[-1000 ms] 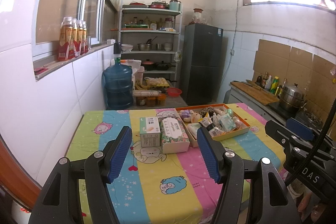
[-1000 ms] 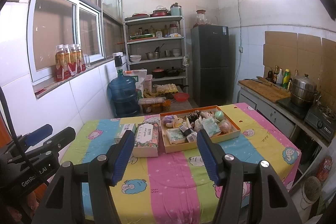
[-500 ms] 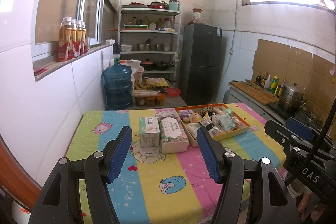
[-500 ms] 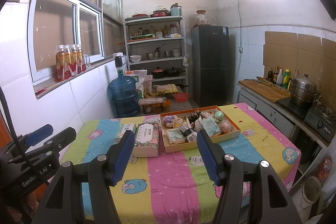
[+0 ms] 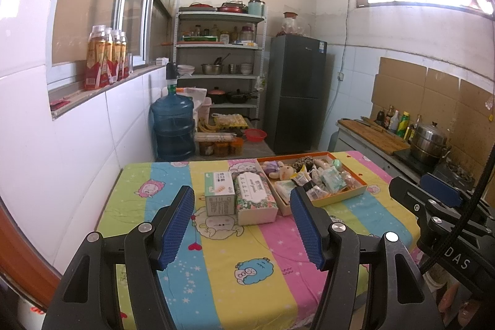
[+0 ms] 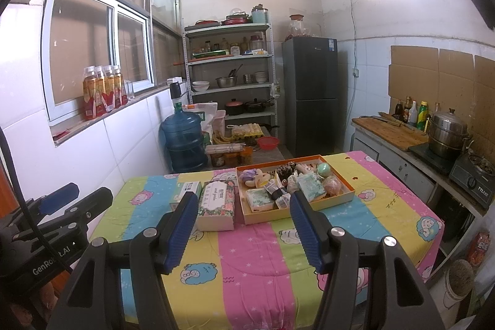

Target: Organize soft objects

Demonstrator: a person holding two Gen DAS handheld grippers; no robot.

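Left wrist view: the left gripper (image 5: 243,225) hangs above the near end of the table (image 5: 216,274), jaws spread wide with nothing between them. The orange tray (image 5: 355,192) of soft objects lies well ahead of it and to its right, apart from both pads. Just ahead, between the pads as seen, stand a white-and-green box (image 5: 219,194) and a floral tissue box (image 5: 255,200), side by side and touching; the tissue box adjoins the tray's near-left edge.

Right wrist view: the right gripper (image 6: 244,228) is likewise agape and empty. The tray (image 6: 278,214) sits directly ahead of it, clear of the blue ribbed pads (image 6: 182,229).

Materials: the tray is shallow, rectangular card with an orange rim. Its contents include a plush rabbit (image 6: 258,177), a green ball (image 6: 324,167), and crinkled packets (image 6: 311,187). The tablecloth is striped fabric with cartoon prints.

Several tray items overlap and cannot be identified. The white-and-green box is partly hidden behind the right gripper's left finger.
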